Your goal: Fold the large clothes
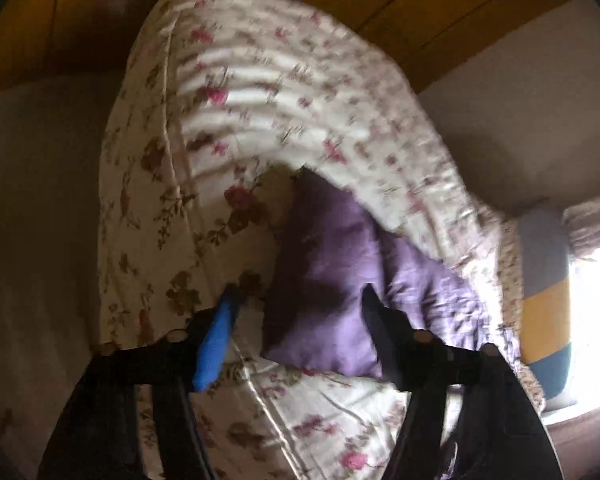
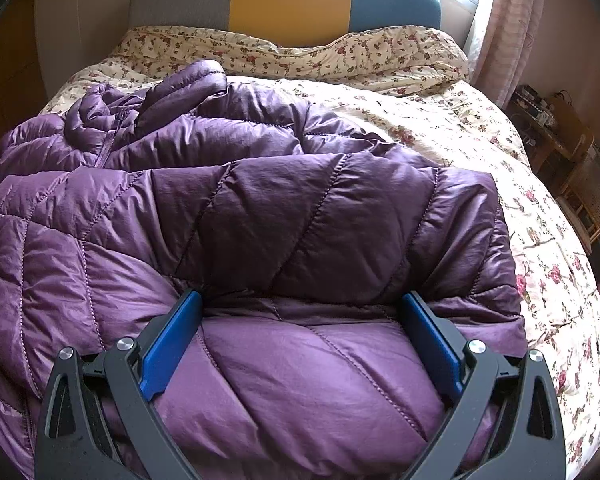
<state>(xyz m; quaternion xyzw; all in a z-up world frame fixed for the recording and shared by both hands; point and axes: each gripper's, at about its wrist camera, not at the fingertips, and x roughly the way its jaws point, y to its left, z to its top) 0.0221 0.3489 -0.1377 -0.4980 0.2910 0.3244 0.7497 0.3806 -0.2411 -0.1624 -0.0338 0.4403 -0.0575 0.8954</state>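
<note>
We hold a two-finger gripper in each hand over a bed whose floral quilt [image 2: 440,128] covers the mattress.

From the left wrist camera the picture is blurred and rolled sideways. Our left gripper [image 1: 300,304] hangs above the bed with its fingers [image 1: 216,344] spread, one blue pad in clear view and the other finger a dark shape. No cloth sits between the pads. Beyond them we see the purple quilted jacket [image 1: 332,280] as a folded bundle resting on the floral quilt, with the striped headboard [image 1: 544,292] at the right edge beside a bright window. A brown wooden floor fills the top of this view.

From the right wrist camera the picture is sharp. The jacket [image 2: 260,220] lies across the near and left part of the bed, its collar and zip bunched at the far left and a broad quilted panel folded over in front of us. Our right gripper [image 2: 302,340] is pushed down into the padded fabric, fingers [image 2: 172,344] spread wide, the puffy cloth bulging up between the blue pads; whether the pads squeeze it we cannot tell. Farther right the quilt lies bare, then a pink curtain [image 2: 512,28] and wooden furniture [image 2: 560,148] by the wall.
</note>
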